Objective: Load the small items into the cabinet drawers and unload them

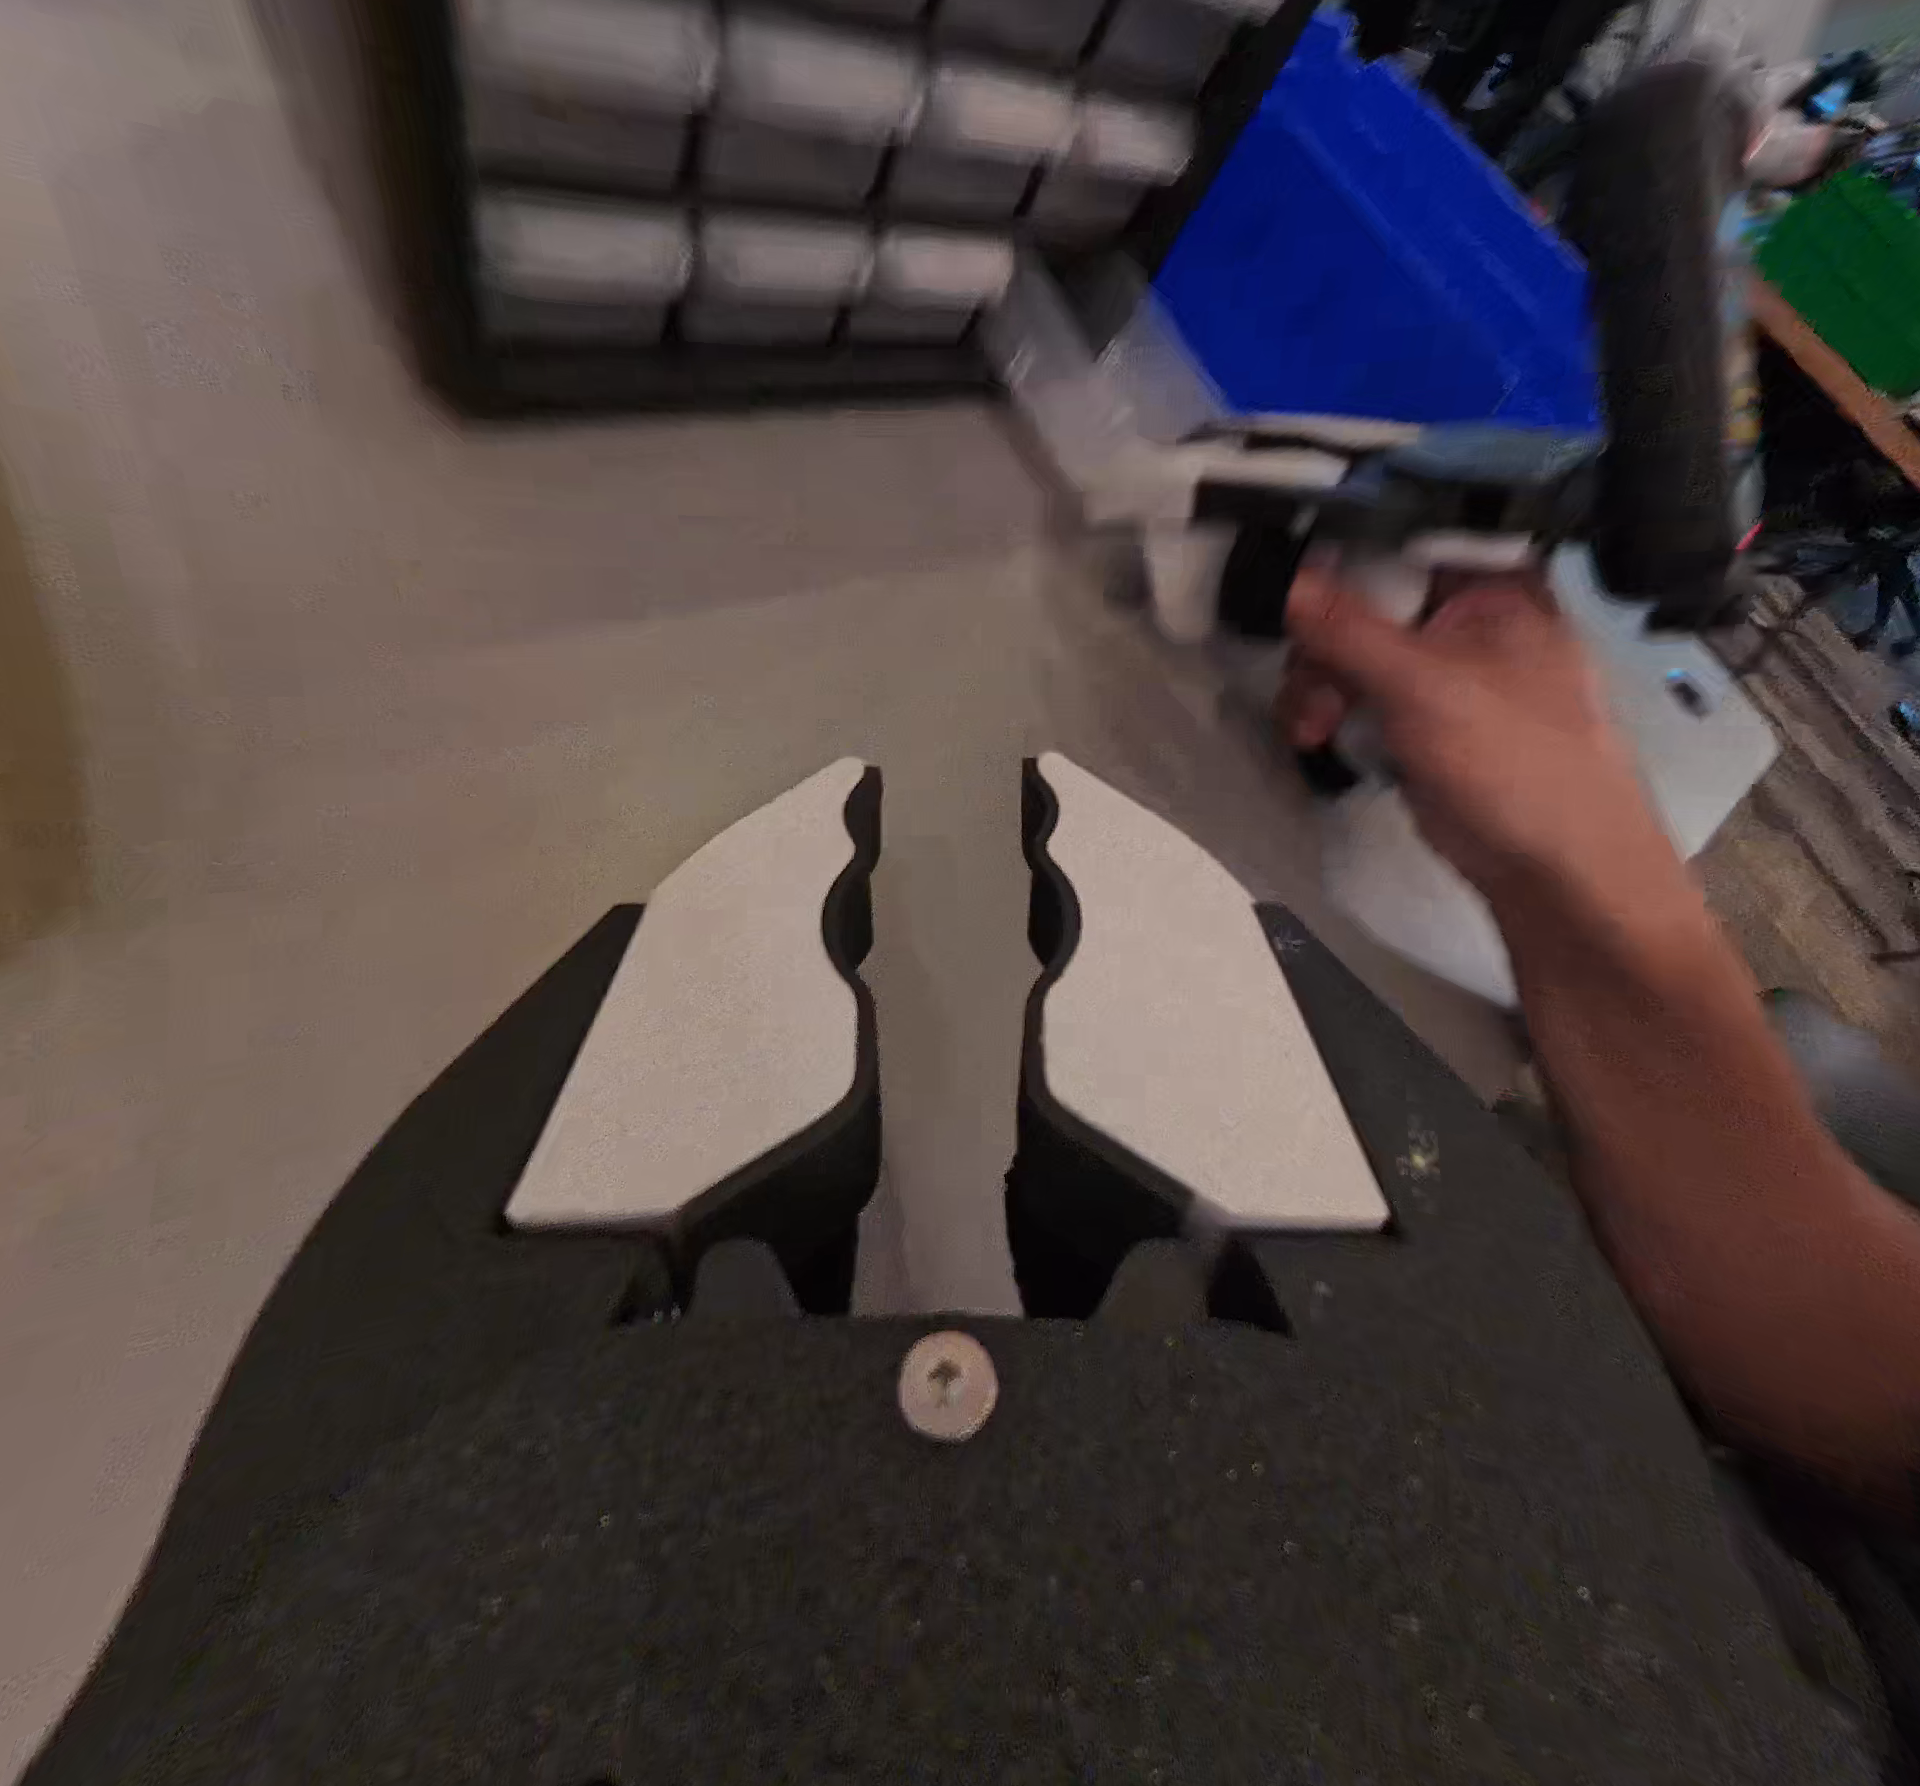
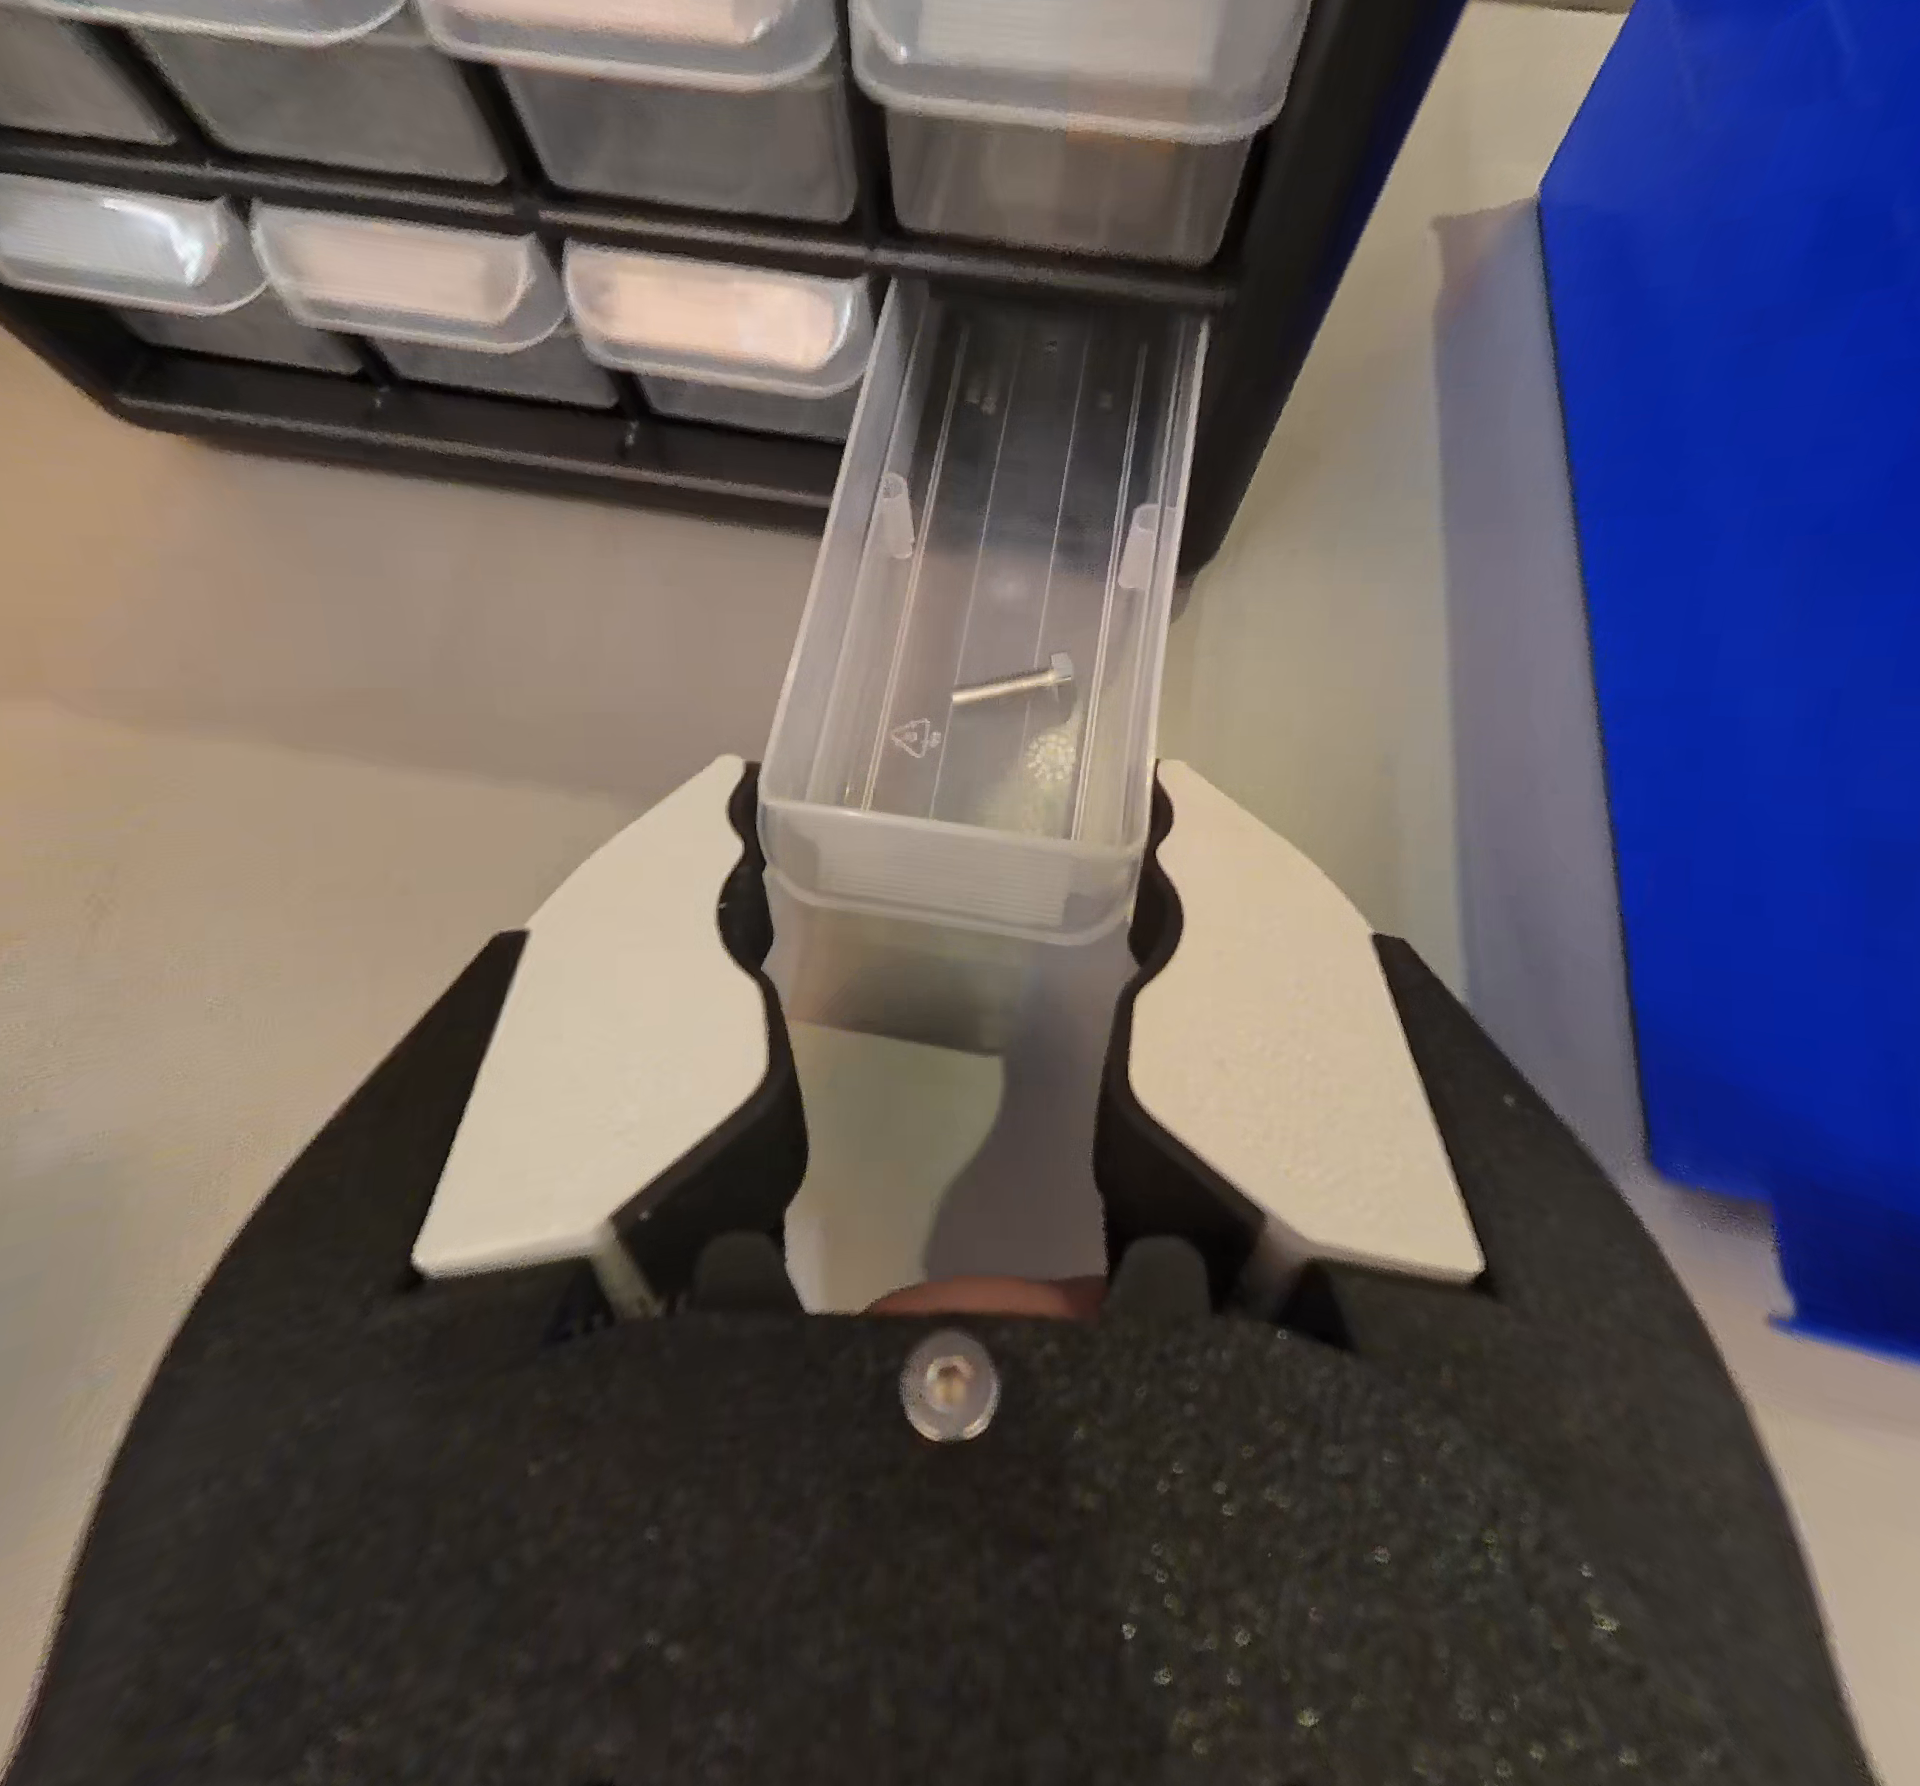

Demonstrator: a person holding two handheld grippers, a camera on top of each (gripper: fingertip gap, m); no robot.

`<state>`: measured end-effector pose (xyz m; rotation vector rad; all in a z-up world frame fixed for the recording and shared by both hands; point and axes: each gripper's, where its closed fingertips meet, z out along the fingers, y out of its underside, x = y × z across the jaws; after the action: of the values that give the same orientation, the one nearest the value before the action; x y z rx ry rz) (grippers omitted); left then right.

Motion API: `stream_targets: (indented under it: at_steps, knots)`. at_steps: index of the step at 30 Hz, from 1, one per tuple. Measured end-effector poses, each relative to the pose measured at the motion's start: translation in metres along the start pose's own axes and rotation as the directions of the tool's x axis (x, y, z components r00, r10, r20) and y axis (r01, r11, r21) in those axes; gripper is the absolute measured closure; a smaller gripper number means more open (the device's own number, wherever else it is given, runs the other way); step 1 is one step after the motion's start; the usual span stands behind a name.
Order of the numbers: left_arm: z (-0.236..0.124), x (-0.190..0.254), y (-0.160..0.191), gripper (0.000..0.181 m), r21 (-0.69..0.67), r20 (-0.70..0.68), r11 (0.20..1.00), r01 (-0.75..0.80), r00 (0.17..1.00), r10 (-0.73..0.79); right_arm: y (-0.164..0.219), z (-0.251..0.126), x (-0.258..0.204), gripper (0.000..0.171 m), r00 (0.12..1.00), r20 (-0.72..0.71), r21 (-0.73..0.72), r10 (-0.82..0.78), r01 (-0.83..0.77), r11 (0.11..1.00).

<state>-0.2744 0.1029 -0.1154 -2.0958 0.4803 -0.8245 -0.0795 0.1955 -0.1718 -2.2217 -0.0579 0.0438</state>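
Right wrist view is the sharp one: the right gripper [image 2: 951, 863] has its fingers [image 2: 644, 1030] clamped on the front of a clear drawer [image 2: 977, 614] pulled well out of the bottom-right slot of the black cabinet [image 2: 1288, 302]. A small bolt [image 2: 1013, 692] lies flat near the drawer's front, crosswise, head pointing right. The left wrist view is blurry and misses the bolt; it shows the left gripper [image 1: 951, 801] over the desk [image 1: 312, 645], fingers slightly parted and holding nothing, plus a blue bin [image 1: 1382, 261] beside the cabinet.

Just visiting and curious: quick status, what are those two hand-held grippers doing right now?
Right hand-held gripper shut on clear drawer, pulled out of cabinet. One bolt inside drawer. Left hand-held gripper open, empty. Blue bin beside cabinet, not blocking.
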Motion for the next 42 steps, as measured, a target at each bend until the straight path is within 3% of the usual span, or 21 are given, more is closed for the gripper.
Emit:
stream_targets:
  at_steps: [3,7,11,15,16,19,25,42]
  knots:
    - [-0.016,-0.022,0.037,0.156,-0.07,0.067,0.998,0.007,0.998,-0.002,-0.009,0.01,0.003,0.104,1.0,0.008,-0.008,0.015,-0.015,1.0]
    - [-0.029,-0.033,0.022,0.156,-0.012,0.108,0.999,-0.032,0.994,0.033,-0.016,0.017,0.007,0.101,1.0,0.019,0.001,0.012,-0.012,1.0]
    - [-0.036,-0.039,0.02,0.156,0.043,0.178,0.992,-0.122,0.978,0.113,-0.002,-0.006,0.011,0.105,1.0,-0.01,0.047,-0.026,0.026,0.999]
    - [-0.037,-0.035,0.016,0.156,0.048,0.179,0.987,-0.151,0.974,0.14,-0.003,-0.035,-0.003,0.156,0.998,0.051,0.183,-0.04,0.03,0.983]
    - [-0.037,-0.033,0.015,0.157,0.052,0.174,0.987,-0.155,0.974,0.144,-0.007,-0.035,-0.001,0.158,0.999,0.024,0.197,-0.048,0.042,0.98]
    - [-0.033,-0.029,0.017,0.157,0.039,0.169,0.985,-0.169,0.973,0.16,-0.01,-0.022,0.003,0.148,0.999,0.007,0.153,-0.043,0.041,0.987]
    - [-0.03,-0.021,0.021,0.157,0.025,0.161,0.979,-0.204,0.967,0.197,-0.018,0.004,0.002,0.145,0.998,0.061,0.096,0.026,-0.032,0.995]
    - [-0.028,-0.025,0.025,0.157,0.001,0.159,0.98,-0.199,0.968,0.196,-0.045,0.04,0.007,0.143,0.998,0.067,0.097,0.002,-0.008,0.995]
